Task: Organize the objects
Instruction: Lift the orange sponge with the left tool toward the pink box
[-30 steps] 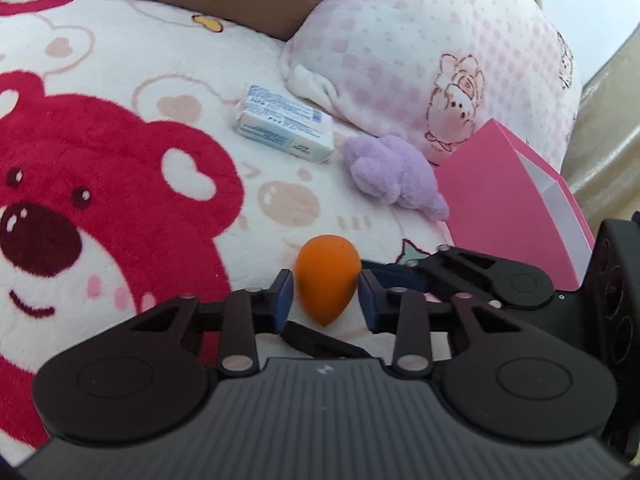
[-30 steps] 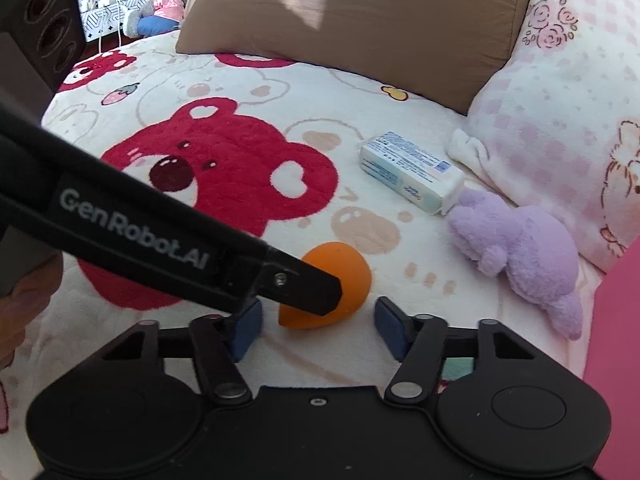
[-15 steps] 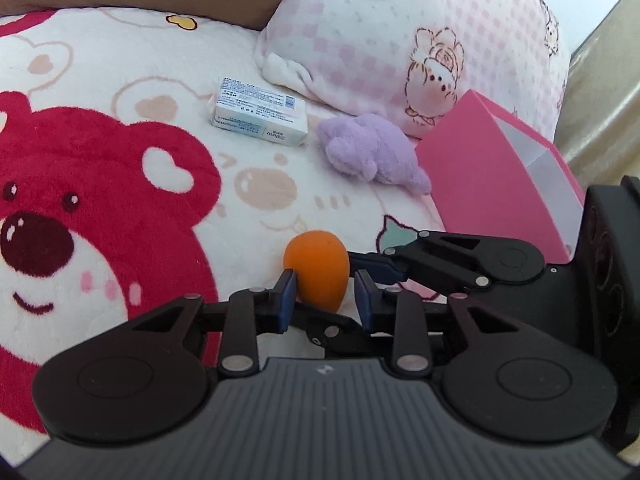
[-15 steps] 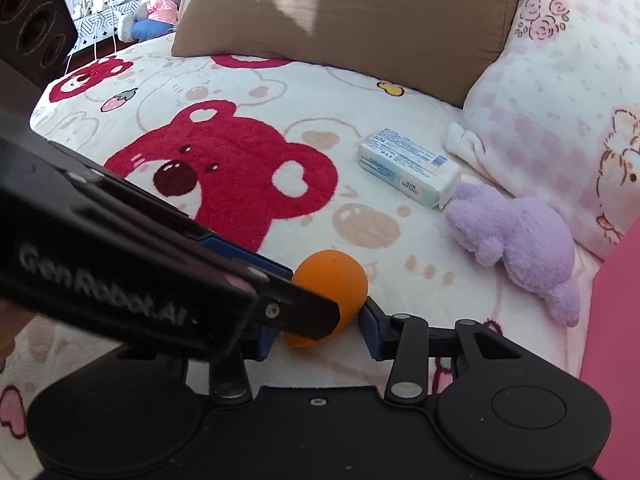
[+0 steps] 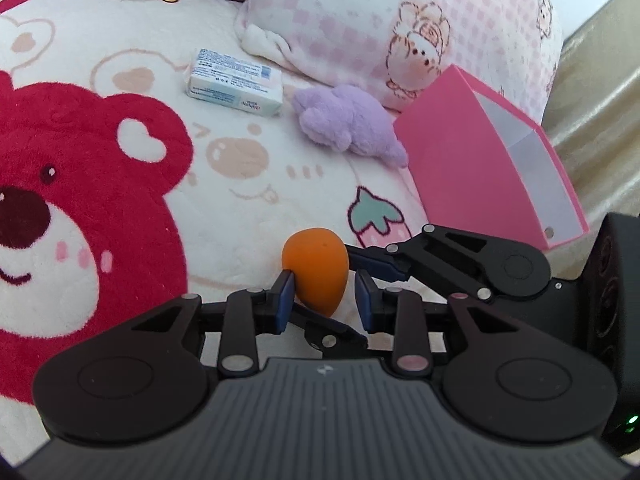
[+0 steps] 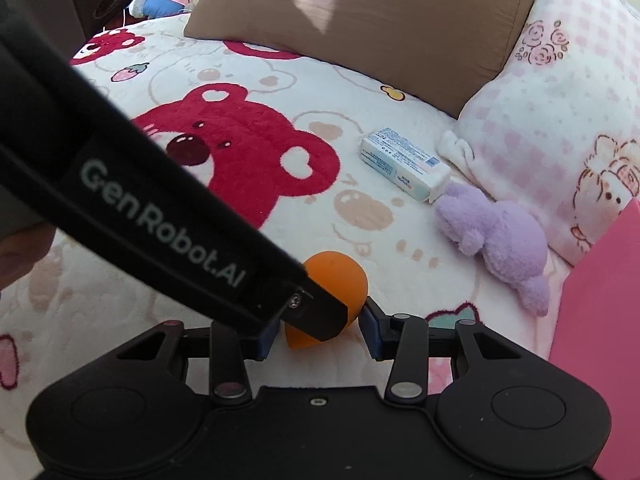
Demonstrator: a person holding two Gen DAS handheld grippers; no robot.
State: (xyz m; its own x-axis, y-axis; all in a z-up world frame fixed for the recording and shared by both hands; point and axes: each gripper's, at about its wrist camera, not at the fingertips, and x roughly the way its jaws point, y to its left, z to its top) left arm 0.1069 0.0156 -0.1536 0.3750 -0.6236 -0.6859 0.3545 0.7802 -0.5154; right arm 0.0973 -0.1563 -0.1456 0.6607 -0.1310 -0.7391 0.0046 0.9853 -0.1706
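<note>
Handover step: orange sponge [image 5: 316, 268] is lifted above the bed [image 5: 248, 184], both grippers' jaws closed on it. Left gripper [image 5: 324, 300] should let go; right gripper [image 6: 318, 334] carries it right to the pink box [image 5: 472, 168].

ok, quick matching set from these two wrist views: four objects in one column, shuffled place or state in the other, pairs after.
Column 1:
1. orange sponge
2. soap box
3. purple plush
4. pink bin

Column 2:
A. open and tilted at the bed's right edge
B. between the gripper pads
C. lying flat near the checked pillow
D. resting beside the bin's near corner

Pairs: 1-B, 2-C, 3-D, 4-A
</note>
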